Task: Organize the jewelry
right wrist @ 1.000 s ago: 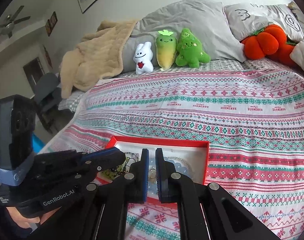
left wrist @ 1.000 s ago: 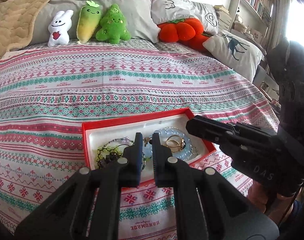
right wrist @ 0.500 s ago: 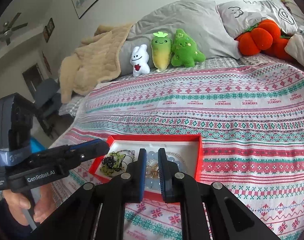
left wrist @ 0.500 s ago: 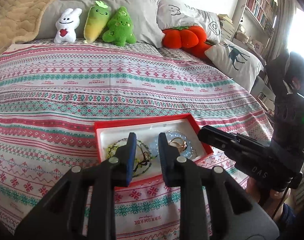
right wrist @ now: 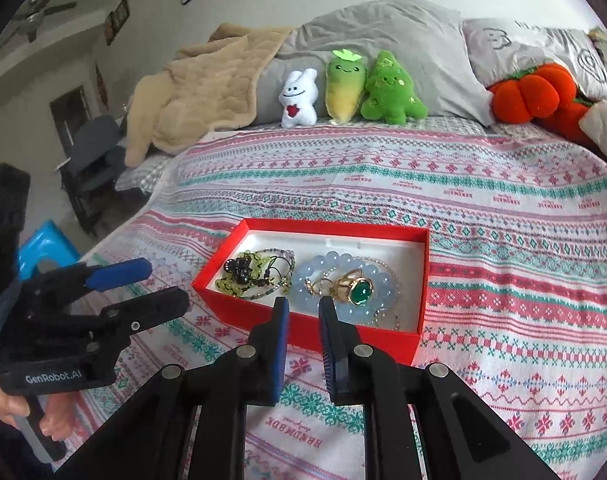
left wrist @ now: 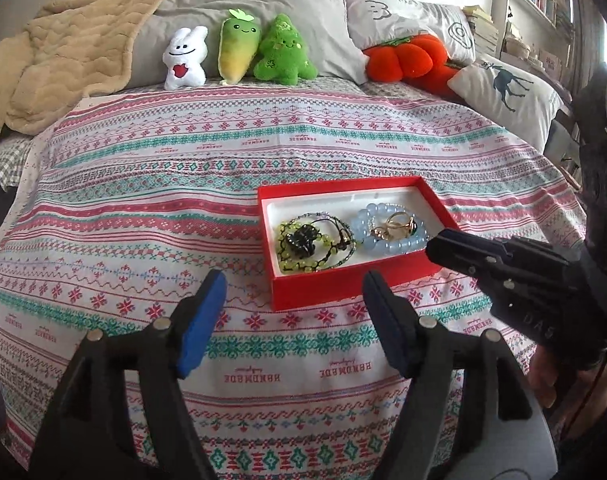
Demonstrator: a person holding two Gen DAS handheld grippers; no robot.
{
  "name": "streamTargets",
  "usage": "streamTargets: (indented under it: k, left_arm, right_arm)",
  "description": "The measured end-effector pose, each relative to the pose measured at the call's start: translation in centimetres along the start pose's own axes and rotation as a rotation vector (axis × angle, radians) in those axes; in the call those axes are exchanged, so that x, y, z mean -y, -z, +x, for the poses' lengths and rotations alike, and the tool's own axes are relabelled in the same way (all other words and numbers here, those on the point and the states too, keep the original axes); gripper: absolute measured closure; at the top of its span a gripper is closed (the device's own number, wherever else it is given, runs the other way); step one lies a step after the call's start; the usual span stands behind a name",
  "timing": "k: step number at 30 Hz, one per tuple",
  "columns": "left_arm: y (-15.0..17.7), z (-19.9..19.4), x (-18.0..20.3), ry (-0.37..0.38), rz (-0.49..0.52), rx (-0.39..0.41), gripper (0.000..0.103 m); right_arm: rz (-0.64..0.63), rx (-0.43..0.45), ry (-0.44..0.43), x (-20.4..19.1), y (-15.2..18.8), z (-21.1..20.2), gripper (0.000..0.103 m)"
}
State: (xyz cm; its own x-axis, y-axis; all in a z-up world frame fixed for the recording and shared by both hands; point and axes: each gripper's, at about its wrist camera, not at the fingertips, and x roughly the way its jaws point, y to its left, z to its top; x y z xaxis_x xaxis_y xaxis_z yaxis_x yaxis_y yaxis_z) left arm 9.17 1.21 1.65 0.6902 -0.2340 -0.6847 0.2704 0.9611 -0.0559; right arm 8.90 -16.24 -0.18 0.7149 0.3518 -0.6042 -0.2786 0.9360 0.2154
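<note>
Since a second ago the left tongs [left wrist: 293, 312] have gone from nearly closed to wide apart and are opening further, with nothing between their blue pads; the red box [left wrist: 323, 284], which sat behind their tips, now lies just right of centre in the left view, clear of them. The right tongs [right wrist: 303, 320] have parted from closed to a narrow gap and are opening too, empty, their tips low in the middle of the right view over the box's near wall.

The box rests on the patterned bedspread [left wrist: 143, 200], its white inside holding the jewelry. In the right view a green bead string with a dark cluster [right wrist: 243, 272] lies in the left half, and a pale blue bead bracelet [right wrist: 343, 264] in the right half, with a gold ring set with a green stone [right wrist: 359, 290] on top of it. Plush toys [left wrist: 239, 52] line the pillows at the top of the frame.
</note>
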Motion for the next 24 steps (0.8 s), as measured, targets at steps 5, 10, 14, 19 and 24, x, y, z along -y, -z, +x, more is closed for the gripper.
streamTargets:
  k: [5,10,14,19,24]
  left_arm:
    - [0.6,-1.5,-0.1,-0.020,0.020,-0.038,0.026]
    - [0.1,-3.7,-1.4,-0.027,-0.027,-0.084,0.024]
    - [-0.6,-5.5,-2.1,-0.058,-0.130,-0.137,0.023]
    - [-0.1,-9.4,-1.5,-0.170,-0.121,-0.089,0.016]
    - [1.1,-10.2,-2.2,-0.172,-0.162,-0.105,0.010]
  right_arm:
    - [0.038,-0.068,0.107,-0.5,-0.5,-1.3,0.044]
    - [0.067,-0.201,0.094,-3.0,-2.4,-3.5,0.028]
    - [0.210,-0.325,0.171,-3.2,-3.7,-4.5,0.028]
    - [0.187,-0.291,0.282,-6.2,-3.8,-7.4,0.028]
    - [0.092,-0.237,0.337,-8.3,-2.4,-7.2,0.022]
